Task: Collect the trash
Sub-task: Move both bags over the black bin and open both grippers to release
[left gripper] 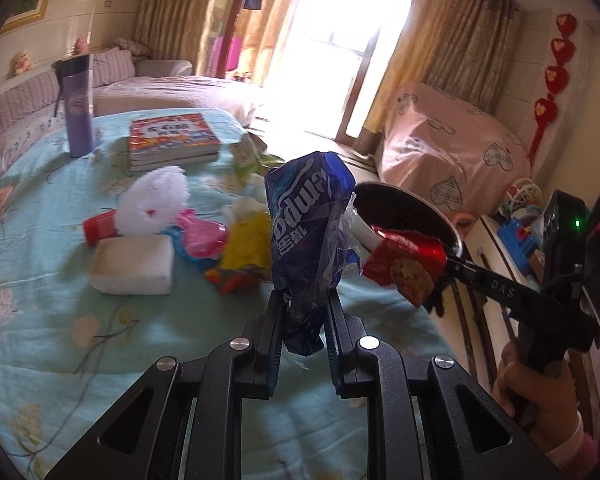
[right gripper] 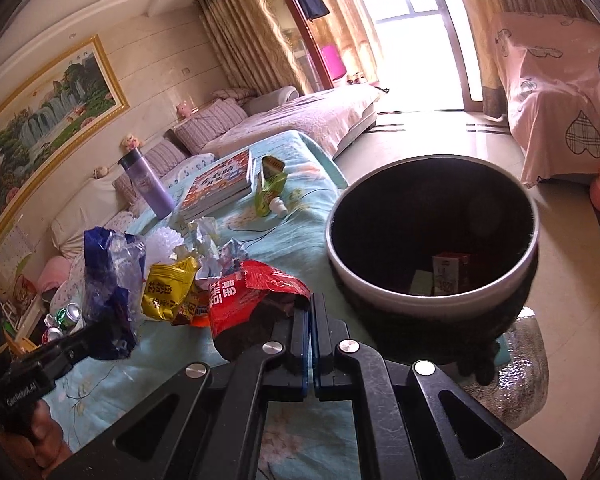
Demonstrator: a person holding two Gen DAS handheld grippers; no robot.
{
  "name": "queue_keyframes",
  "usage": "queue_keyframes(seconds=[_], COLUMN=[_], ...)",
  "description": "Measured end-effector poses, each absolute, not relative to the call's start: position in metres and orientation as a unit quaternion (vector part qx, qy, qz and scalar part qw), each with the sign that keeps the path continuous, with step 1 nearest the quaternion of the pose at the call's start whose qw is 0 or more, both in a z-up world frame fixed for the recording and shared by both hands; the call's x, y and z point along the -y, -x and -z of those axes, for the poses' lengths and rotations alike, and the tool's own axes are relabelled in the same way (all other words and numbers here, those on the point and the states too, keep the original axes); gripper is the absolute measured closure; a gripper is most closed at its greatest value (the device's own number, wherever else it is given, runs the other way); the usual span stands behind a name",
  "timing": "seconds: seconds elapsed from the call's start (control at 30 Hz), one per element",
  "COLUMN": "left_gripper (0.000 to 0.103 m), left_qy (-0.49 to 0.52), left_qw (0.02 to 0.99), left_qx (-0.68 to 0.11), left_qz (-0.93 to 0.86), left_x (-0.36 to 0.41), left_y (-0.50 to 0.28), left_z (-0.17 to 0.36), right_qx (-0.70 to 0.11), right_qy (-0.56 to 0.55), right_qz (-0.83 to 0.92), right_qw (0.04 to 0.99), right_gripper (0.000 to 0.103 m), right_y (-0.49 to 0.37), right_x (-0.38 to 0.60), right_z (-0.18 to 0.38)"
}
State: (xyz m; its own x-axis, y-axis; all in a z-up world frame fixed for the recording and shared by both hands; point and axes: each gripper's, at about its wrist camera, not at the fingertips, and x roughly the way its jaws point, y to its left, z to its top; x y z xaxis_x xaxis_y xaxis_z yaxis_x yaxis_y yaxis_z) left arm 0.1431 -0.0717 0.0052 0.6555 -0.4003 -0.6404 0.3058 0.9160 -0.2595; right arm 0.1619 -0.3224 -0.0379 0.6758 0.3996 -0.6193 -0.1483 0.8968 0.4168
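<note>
My left gripper (left gripper: 303, 300) is shut on a crumpled blue snack wrapper (left gripper: 308, 236) and holds it upright above the table; the wrapper also shows in the right wrist view (right gripper: 108, 280). My right gripper (right gripper: 311, 312) is shut on a red cookie wrapper (right gripper: 252, 300), seen in the left wrist view (left gripper: 404, 268) beside the bin. The round black trash bin (right gripper: 432, 248) with a white rim stands just off the table's right edge, with a few items at its bottom. A yellow wrapper (right gripper: 168, 284), crumpled paper (right gripper: 208, 240) and a green packet (right gripper: 270, 184) lie on the table.
The table has a light blue floral cloth (left gripper: 60, 300). On it stand a purple bottle (left gripper: 78, 108), a stack of books (left gripper: 172, 140), a white block (left gripper: 132, 264), a white puff (left gripper: 156, 200) and a red tube (left gripper: 100, 230). A sofa lies behind, a pink-covered object to the right.
</note>
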Motion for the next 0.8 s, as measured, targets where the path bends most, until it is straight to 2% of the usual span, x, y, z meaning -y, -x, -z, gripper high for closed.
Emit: queue_keyframes(seconds=[0.8], left_gripper=[0.085], left_qy=[0.018], left_qw=[0.884], left_qx=[-0.397], left_qz=[0.245], left_x=[0.16], left_y=[-0.243], left_z=[0.006], right_qx=[-0.356], right_qy=[-0.184], right_qz=[-0.09], right_qw=[0.912], right_gripper=[0.102], right_y=[-0.191], right_x=[0.396], right_z=[0.031])
